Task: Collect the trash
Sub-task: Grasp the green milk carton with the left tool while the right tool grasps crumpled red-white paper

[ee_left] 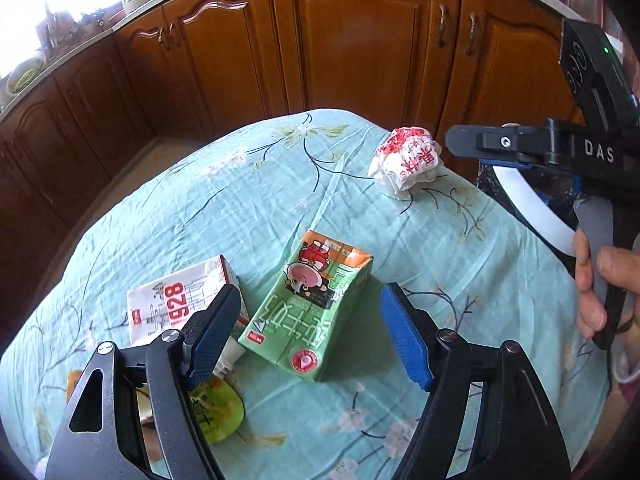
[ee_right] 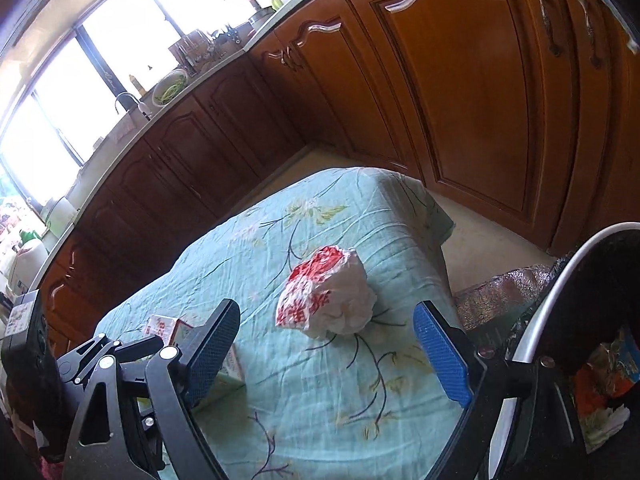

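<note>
A: On the bench (ee_left: 460, 264), left wrist view: the left gripper (ee_left: 312, 336) has its fingers spread and empty, and the green carton (ee_left: 308, 312) lies flat between them, untouched. A white carton (ee_left: 180, 300) sits just left, and a crumpled wrapper (ee_left: 404, 162) lies farther off.

B: Right wrist view?

A: The right gripper (ee_right: 340, 354) has its fingers spread wide, and the wrapper (ee_right: 326, 298) rests on the cloth ahead between them, apart from both. The bin (ee_right: 560, 280) is at the right edge.
</note>
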A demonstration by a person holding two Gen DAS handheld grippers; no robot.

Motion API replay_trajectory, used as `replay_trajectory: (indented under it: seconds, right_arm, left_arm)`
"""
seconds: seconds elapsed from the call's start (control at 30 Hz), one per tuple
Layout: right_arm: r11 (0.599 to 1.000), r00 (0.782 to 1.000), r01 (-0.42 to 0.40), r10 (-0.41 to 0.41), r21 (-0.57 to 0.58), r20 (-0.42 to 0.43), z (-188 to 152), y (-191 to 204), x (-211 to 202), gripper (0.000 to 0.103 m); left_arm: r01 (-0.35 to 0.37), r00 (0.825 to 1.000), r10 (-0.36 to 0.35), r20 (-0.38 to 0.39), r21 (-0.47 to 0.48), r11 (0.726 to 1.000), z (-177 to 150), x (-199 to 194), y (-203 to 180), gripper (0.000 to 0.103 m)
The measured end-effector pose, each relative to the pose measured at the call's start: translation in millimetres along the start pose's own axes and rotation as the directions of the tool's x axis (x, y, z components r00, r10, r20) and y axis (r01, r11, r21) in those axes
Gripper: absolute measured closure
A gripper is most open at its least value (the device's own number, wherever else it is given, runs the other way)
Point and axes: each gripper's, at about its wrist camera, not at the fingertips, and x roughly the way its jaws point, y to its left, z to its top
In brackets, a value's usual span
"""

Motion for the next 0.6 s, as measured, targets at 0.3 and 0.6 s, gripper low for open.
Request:
replay_trajectory:
  seconds: [0.3, 0.6]
  right_arm:
    - [0.999, 1.0, 0.017, -0.018, -0.047, -0.023, -7.0, 4.6, 4.3, 0.069]
    - [0.997, 0.997, -0.05, 0.053, -0.065, 0.049, -28.3, 6.6, -55.8, 0.074]
  left_arm:
    - [-0.062, 0.996, 0.069, -0.056, 0.121, 0.991, -0.3, 25.5, -17.0, 0.028]
    - [-0.059, 0.997, 0.067, -0.045, 0.167, 0.984, -6.0, 13.9, -36.3, 0.057]
